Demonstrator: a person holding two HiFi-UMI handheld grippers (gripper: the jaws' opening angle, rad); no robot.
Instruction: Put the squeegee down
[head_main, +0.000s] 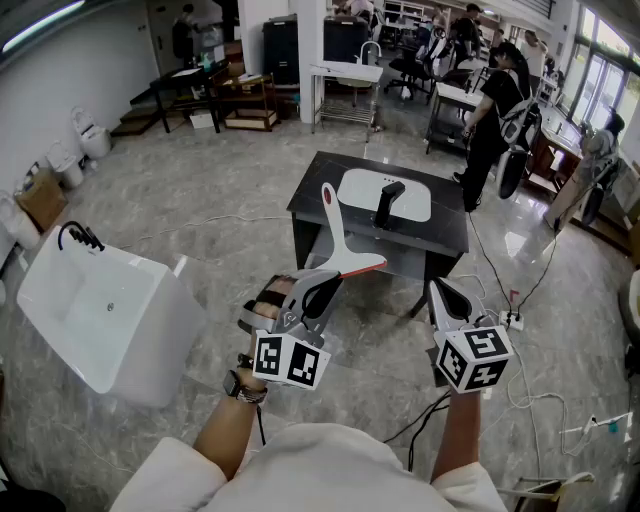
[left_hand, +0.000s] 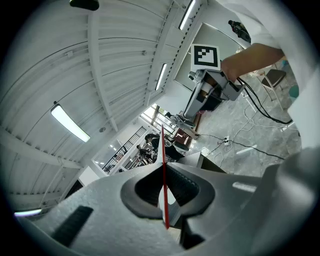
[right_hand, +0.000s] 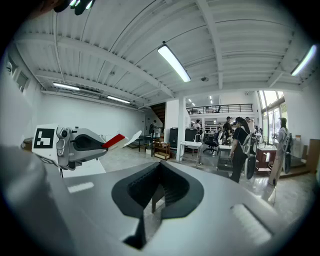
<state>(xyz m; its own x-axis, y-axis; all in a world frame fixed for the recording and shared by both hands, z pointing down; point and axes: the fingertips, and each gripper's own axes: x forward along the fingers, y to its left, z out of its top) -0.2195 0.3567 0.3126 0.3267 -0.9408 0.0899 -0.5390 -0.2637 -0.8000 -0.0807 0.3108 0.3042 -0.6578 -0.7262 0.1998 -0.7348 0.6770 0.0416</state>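
Left tongs (head_main: 322, 288): closed on the squeegee, with a pad pressed on each flat face; held about level.
Squeegee (head_main: 340, 245): in the air in front of the person, short of the worktop and not resting on any surface. Its broad end is at the tongs and its narrow end points up and away. The left gripper view shows it edge-on as a thin red line.
Build: thin white body with red edging.
Handling (judged): light, with a stiff body and a probably softer edging. The smooth faces could pivot in a narrow pinch. Not fragile.
Hold (judged): the present pinch across the flat faces at the broad end suits it. The free end acts as a lever, so it is best laid down flat.
Right tongs (head_main: 447, 297): closed with nothing between them; beside the left, tipped slightly down.
Worktop (head_main: 312, 205): dark, with a white inset basin (head_main: 360, 190) and a black tap (head_main: 388, 203). The bare margin looks fit for set-down.
Floor (head_main: 230, 190): grey marble; a white tub (head_main: 100, 310) lies to the left.
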